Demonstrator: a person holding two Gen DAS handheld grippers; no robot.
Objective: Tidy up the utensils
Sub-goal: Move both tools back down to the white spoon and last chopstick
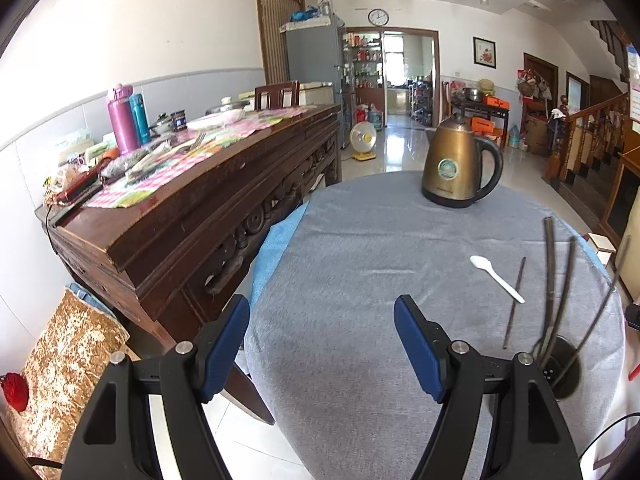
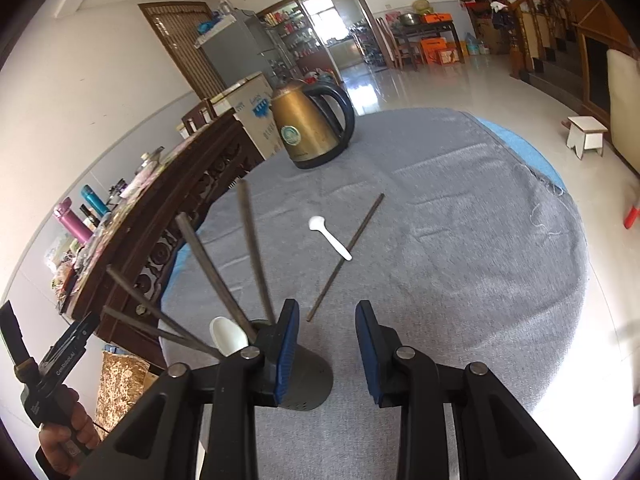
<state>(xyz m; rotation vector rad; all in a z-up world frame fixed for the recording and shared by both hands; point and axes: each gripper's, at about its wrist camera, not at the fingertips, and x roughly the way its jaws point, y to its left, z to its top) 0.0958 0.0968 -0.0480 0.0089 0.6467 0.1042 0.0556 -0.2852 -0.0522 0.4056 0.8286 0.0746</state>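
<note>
Mid-task: the dark holder (image 2: 304, 376), bottom centre-left of the right wrist view, already stands with several dark chopsticks (image 2: 208, 264) and a white spoon (image 2: 228, 338) in it. Still loose on the grey tablecloth (image 2: 460, 240), mid-frame: one small white spoon (image 2: 329, 236) and one dark chopstick (image 2: 346, 256) lying just beside it, handle end of the spoon about touching it.

Right gripper (image 2: 327, 344) hangs low over the cloth, fingers narrowly spread, nothing between them; the holder sits just behind its left finger. Left gripper (image 1: 322, 348), lower centre of the left wrist view, has fingers spread wide, empty, over bare cloth near the table edge. A hand (image 2: 66, 432) gripping that tool shows at the lower left of the right view.

Judged step: reaching for the next loose piece. The next move likely calls for the right gripper to go forward to the chopstick or spoon, pinch it across its thin shaft flat against the cloth, then lift and drop it upright into the holder. The chopstick is thin and may roll or slip. The kettle (image 2: 312, 124) stands well behind, upper centre.
</note>
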